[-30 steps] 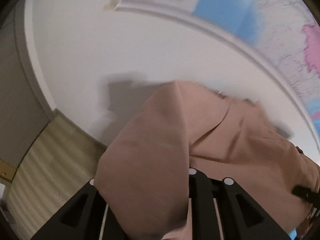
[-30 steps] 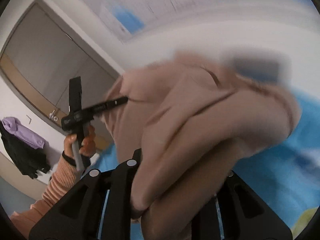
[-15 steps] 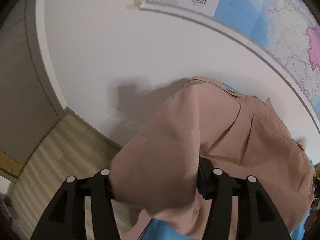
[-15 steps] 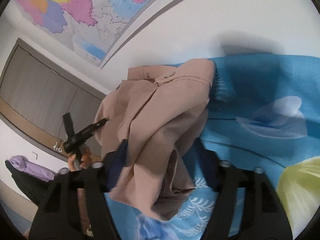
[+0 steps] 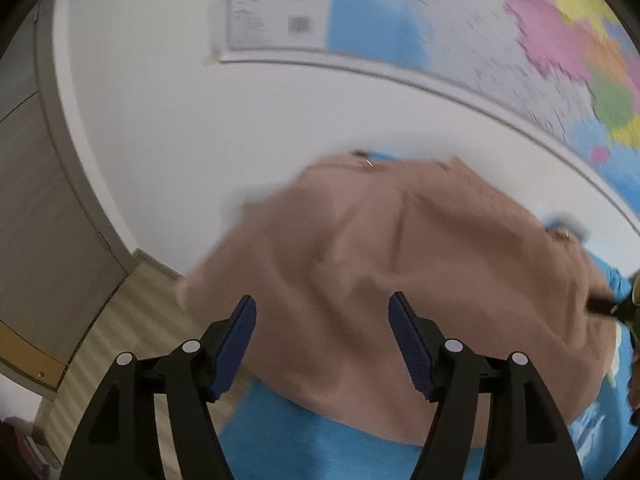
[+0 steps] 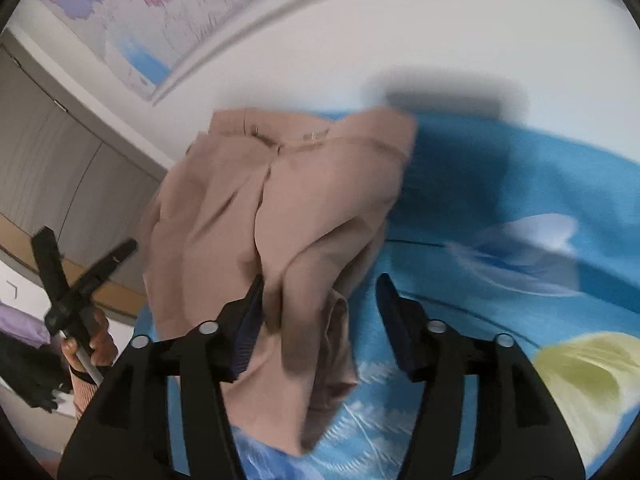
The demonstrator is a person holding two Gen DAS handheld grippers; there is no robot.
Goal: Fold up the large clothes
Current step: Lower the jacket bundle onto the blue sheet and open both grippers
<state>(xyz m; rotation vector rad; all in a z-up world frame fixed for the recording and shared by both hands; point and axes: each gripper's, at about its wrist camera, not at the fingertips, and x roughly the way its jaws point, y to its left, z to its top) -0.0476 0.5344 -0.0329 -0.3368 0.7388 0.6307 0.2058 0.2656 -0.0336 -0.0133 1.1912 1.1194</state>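
Note:
A tan garment [image 5: 400,264] lies bunched on a blue patterned sheet [image 5: 304,440], its waistband end toward the white wall. My left gripper [image 5: 322,340] hovers over its near edge with jaws opening; the cloth lies beyond and under the blue pads [image 5: 236,344], which press on nothing. In the right wrist view the same garment [image 6: 280,216] is a crumpled heap. My right gripper [image 6: 320,316] is opening too; a fold of cloth still hangs between its fingers and brushes the left pad [image 6: 248,320]. The left gripper [image 6: 80,276] shows there at the far left, held by a hand.
The blue sheet [image 6: 500,200] with white and yellow leaf prints spreads to the right. A map [image 5: 480,32] hangs on the white wall behind. Wood floor [image 5: 120,340] and grey cupboard doors [image 6: 52,168] lie left of the bed. Dark and purple clothes [image 6: 20,344] hang at far left.
Both grippers went from shut on the tan cloth to open, and the garment dropped onto the blue sheet. Both have pulled back from it a little.

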